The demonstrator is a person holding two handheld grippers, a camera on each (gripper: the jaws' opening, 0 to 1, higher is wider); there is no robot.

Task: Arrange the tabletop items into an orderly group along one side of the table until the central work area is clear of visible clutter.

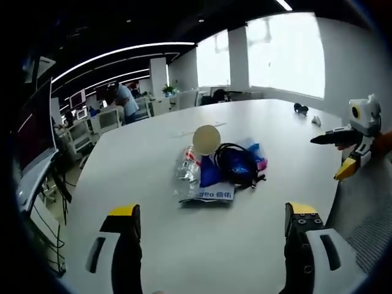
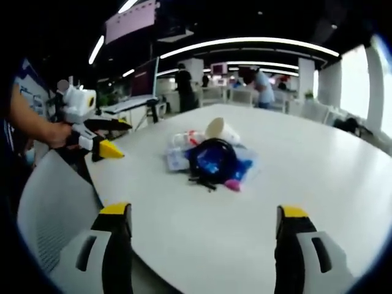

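Left claw [image 1: 211, 211] spread wide, yellow-tipped jaws rising from the bottom of the left gripper view, holding nothing, hovering over the near part of the white surface [image 1: 153, 153]. Right claw [image 2: 202, 211] likewise wide apart in the right gripper view, empty, touching nothing.

Clutter gathered in one heap near the middle of the surface: paper cup [image 1: 206, 139] lying on its side, coiled black cable [image 1: 236, 164] on top of a blue packet [image 1: 211, 180], a clear plastic bottle [image 1: 185, 168] alongside, a small pink item [image 1: 262, 163] at the heap's edge. All touching or overlapping.

From the left gripper view: the right claw [image 1: 331, 156] entering at the right edge, jaws parted, clear of the heap; two small dark and pale items [image 1: 306, 113] far off on the surface; bright windows behind.

From the right gripper view: same heap from the opposite side, cup [image 2: 222, 130] behind the cable [image 2: 211, 160], pink item [image 2: 233, 184] nearest. Left claw [image 2: 113, 138] at the left, held in a hand [image 2: 55, 133], jaws apart, off the surface edge. Grey mesh chair back [image 2: 46, 208] below it.
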